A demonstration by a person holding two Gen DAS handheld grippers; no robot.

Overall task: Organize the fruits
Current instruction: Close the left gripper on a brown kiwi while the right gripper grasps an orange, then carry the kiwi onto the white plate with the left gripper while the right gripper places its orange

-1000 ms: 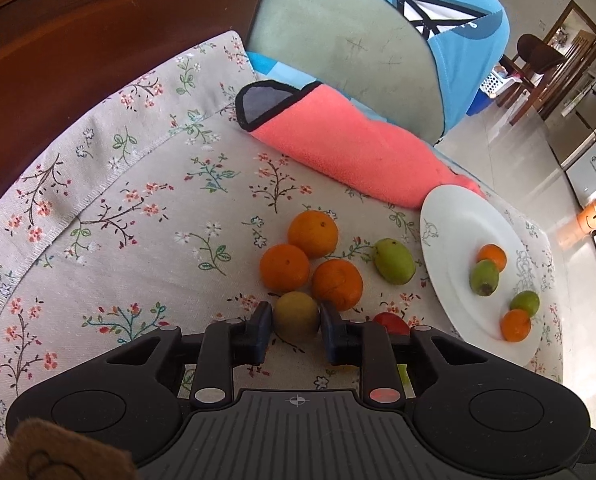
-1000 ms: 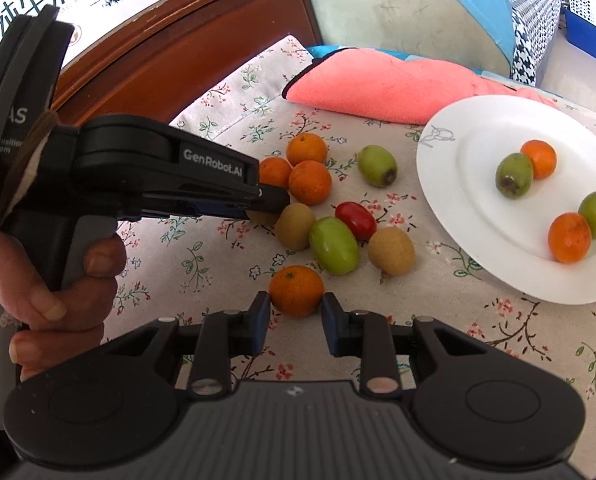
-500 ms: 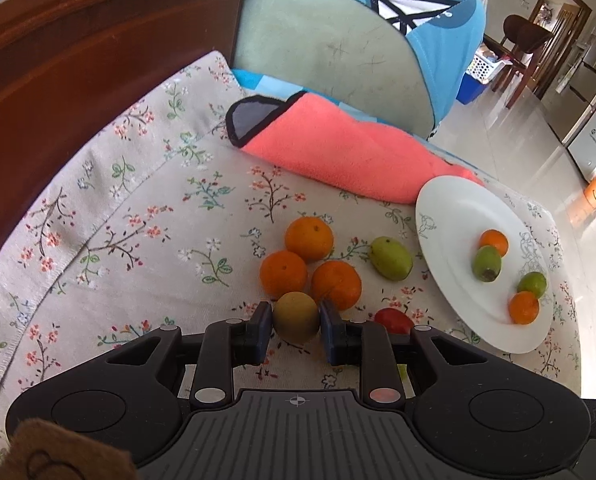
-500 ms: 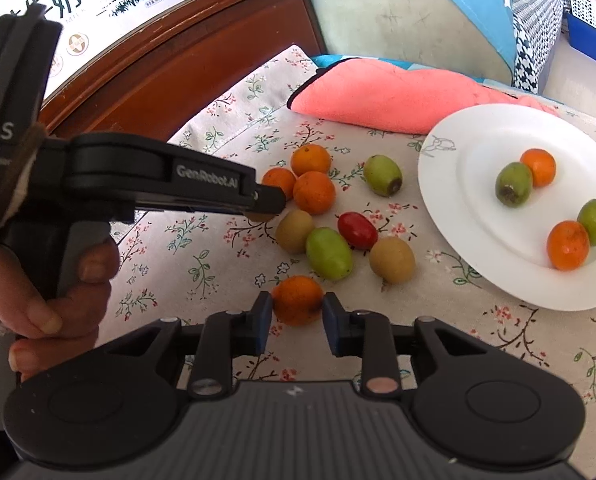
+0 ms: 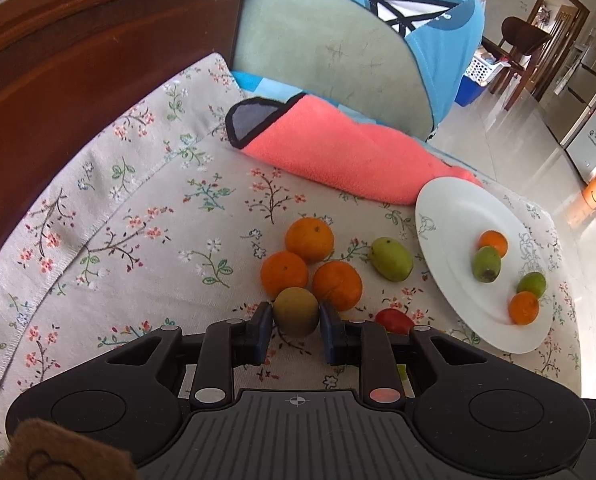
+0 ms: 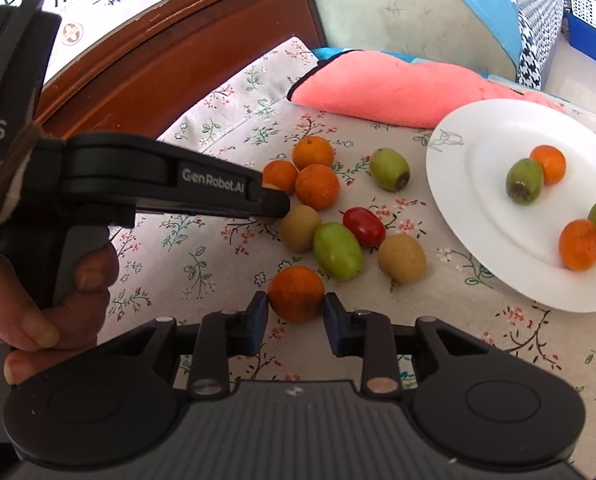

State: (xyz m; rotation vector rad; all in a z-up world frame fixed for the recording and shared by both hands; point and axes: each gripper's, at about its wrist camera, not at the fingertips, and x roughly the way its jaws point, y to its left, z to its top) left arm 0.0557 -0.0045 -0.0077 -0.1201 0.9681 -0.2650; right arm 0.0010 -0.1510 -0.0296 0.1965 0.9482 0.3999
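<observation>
While the left wrist view has pulled back over the last second, the left gripper (image 5: 296, 322) is kept clenched on the brown kiwi (image 5: 296, 311), the plate (image 5: 450, 216) lying at three o'clock; in the right wrist view, the right gripper (image 6: 296, 314) is seen grasping the orange (image 6: 296, 293), evidently lifted, so both fruits seem ready for the plate (image 6: 478, 136)

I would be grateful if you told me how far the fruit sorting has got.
Done: the white plate already carries four fruits, two orange and two green. In hand: the left gripper is closed on a brownish-green kiwi, and the right gripper brackets an orange mandarin. Left: three oranges, two green fruits, a red tomato and another brown kiwi lie on the floral cloth.
</observation>
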